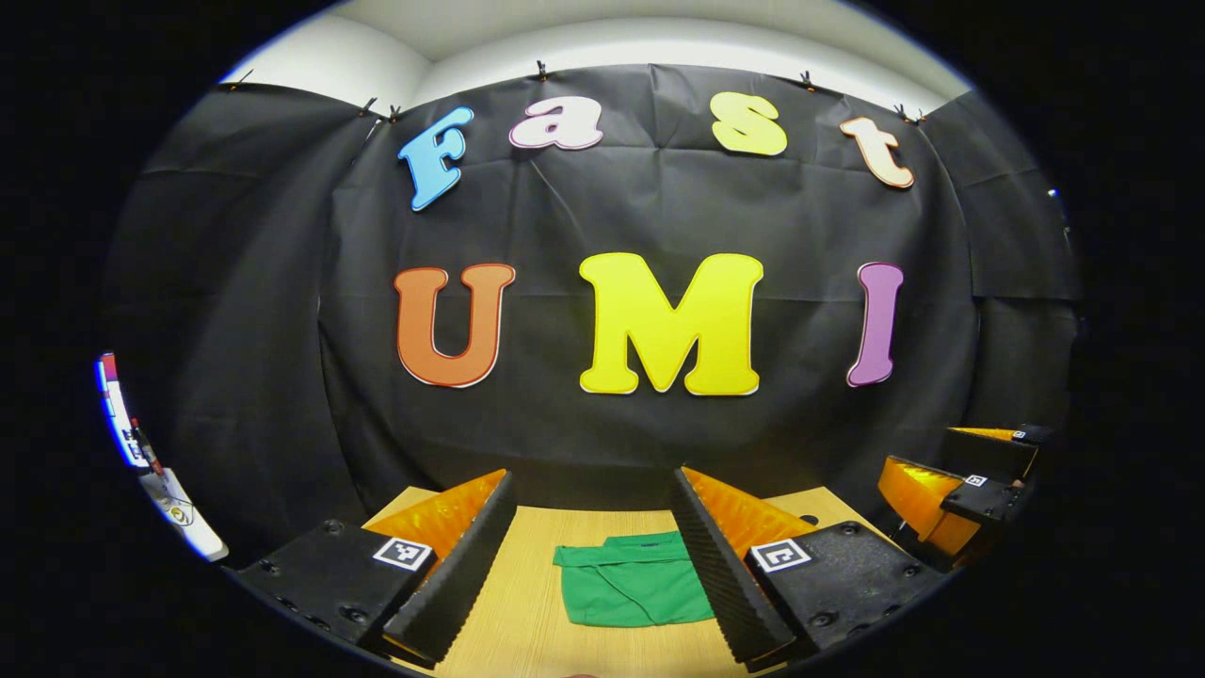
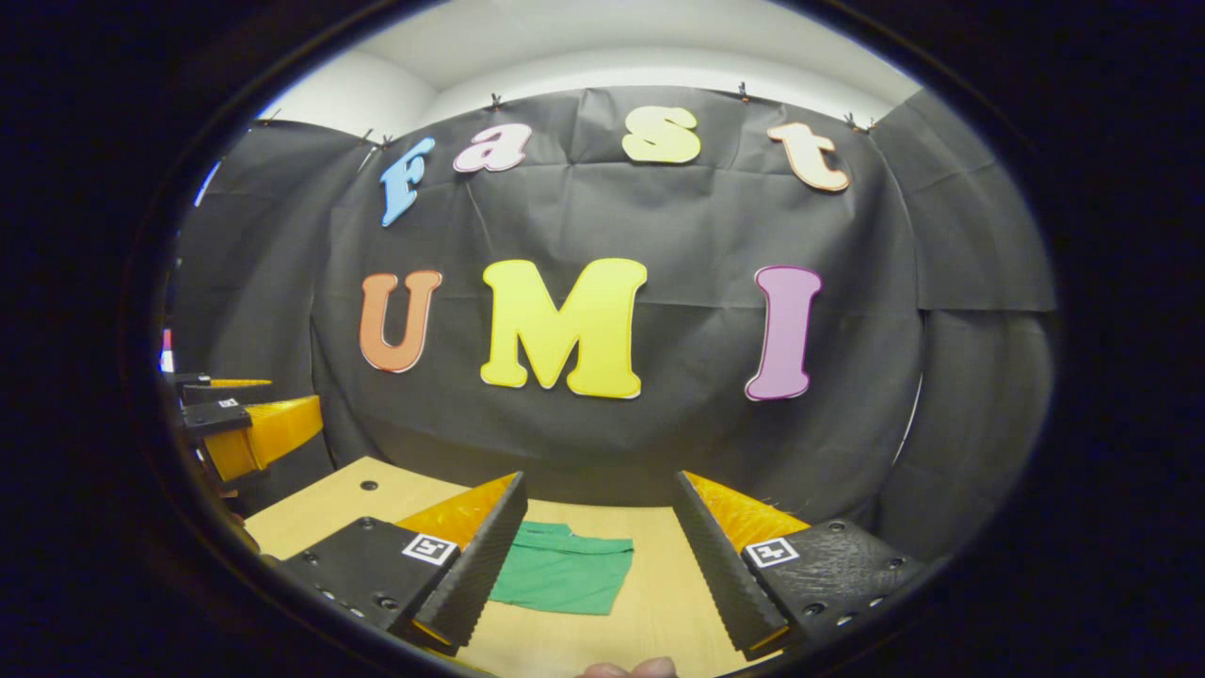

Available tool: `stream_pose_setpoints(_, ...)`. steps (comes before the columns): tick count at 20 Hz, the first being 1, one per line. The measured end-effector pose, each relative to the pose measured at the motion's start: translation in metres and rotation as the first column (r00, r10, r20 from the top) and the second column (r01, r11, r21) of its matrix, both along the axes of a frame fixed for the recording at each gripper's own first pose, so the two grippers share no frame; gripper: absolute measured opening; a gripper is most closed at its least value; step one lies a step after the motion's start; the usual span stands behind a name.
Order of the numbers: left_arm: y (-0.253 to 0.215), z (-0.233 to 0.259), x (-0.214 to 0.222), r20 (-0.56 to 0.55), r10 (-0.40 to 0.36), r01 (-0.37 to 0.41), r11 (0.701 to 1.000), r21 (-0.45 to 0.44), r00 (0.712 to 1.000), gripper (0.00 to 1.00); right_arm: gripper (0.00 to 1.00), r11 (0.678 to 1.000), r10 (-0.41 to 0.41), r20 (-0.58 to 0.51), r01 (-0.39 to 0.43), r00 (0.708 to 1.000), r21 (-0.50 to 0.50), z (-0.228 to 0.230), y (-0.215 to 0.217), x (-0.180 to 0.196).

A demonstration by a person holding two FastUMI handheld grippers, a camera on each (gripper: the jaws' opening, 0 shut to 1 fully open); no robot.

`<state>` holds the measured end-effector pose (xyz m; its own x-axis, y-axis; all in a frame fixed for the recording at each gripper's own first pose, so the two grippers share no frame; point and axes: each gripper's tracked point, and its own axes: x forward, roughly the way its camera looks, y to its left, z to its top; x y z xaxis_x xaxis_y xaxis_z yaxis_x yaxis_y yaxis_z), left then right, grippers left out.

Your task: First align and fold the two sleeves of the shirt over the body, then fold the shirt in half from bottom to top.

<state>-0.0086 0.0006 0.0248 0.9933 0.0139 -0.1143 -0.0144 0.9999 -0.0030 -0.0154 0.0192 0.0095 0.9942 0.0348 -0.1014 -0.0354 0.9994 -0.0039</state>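
Green shirt (image 1: 633,591) lies folded into compact rectangle on desk (image 1: 527,621), task apparently done. Left hand-held gripper (image 1: 591,556) and right hand-held gripper (image 2: 595,556) both spread wide, empty, raised above shirt. Risk: finger dipping low could snag fold, drag it open.

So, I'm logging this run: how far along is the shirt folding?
It looks finished. The green shirt lies on the wooden table as a compact rectangle, sleeves tucked in and halved. The left gripper and right gripper are open, holding nothing. Nothing appears left.
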Motion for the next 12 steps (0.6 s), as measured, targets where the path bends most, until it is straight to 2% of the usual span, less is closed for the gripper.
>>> stream_pose_setpoints(12,0.008,-0.006,0.003,0.002,-0.018,0.018,1.0,-0.005,1.0,0.98,0.95,1.0,-0.009,0.01,0.009,1.0,0.015,0.005,-0.006,0.016)
